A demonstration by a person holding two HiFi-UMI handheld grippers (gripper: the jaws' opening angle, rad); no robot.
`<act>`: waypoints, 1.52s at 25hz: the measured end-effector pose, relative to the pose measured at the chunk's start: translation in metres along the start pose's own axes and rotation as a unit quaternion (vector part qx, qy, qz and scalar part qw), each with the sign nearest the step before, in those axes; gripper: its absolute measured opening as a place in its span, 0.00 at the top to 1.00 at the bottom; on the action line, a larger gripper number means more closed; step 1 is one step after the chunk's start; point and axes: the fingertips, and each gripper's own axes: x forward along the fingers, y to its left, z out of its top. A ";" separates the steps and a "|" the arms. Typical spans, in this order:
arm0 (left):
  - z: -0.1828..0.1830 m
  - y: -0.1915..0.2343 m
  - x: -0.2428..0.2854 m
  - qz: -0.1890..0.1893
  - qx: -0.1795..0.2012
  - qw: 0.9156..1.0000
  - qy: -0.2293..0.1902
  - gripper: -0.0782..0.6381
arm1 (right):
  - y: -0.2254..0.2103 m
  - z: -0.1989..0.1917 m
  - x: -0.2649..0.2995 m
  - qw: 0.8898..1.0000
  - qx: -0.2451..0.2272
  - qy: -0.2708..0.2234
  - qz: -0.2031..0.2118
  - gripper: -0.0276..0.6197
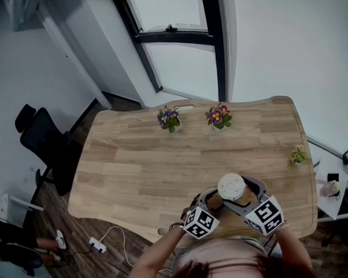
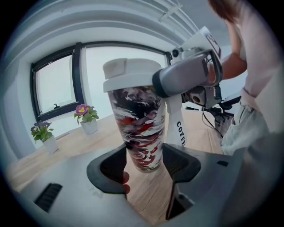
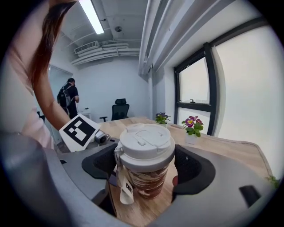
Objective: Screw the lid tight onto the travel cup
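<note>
Okay, status. Left tool (image 2: 144, 162): jaws spread wide, about the width of the travel cup (image 2: 138, 126), with both pads against its lower body just above the base. That reads as a clamp on the cup, low down. Right tool (image 3: 145, 165): jaws also wide, one on each side of the white lid (image 3: 145, 141), pads against the lid's rim. In the left gripper view, one right-tool jaw lies across the cup just under that rim. So the left has the body and the right has the lid.

The cup stands upright on the wooden surface (image 1: 152, 165), close to the near edge and right of centre, with the lid on top. Its body is marbled red, black and white. A white paper tag (image 3: 124, 191) hangs down its side from under the lid.

Pose: both tools come in from the near edge and converge on the cup, one from each side, each angled a bit downward. The right sits higher than the left. The left marker cube (image 1: 200, 223) and right marker cube (image 1: 265, 215) face up at the head camera. The left forearm (image 1: 158, 253) runs back toward the bottom of the head view.

One flower pot (image 1: 169, 120) and a second flower pot (image 1: 218, 117) stand at the far edge, well apart from the cup.
</note>
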 end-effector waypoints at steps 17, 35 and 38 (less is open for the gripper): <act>-0.005 0.001 0.008 -0.031 -0.017 0.999 0.000 0.49 | 0.001 -0.003 0.001 0.999 -0.008 0.035 0.032 0.36; 0.009 0.004 0.024 -0.032 -0.011 0.999 -0.010 0.44 | -0.005 -0.002 0.006 1.000 0.019 0.017 -0.018 0.36; 0.008 0.006 0.022 -0.007 -0.026 1.000 -0.015 0.44 | -0.005 -0.001 0.005 0.998 0.031 0.003 -0.059 0.36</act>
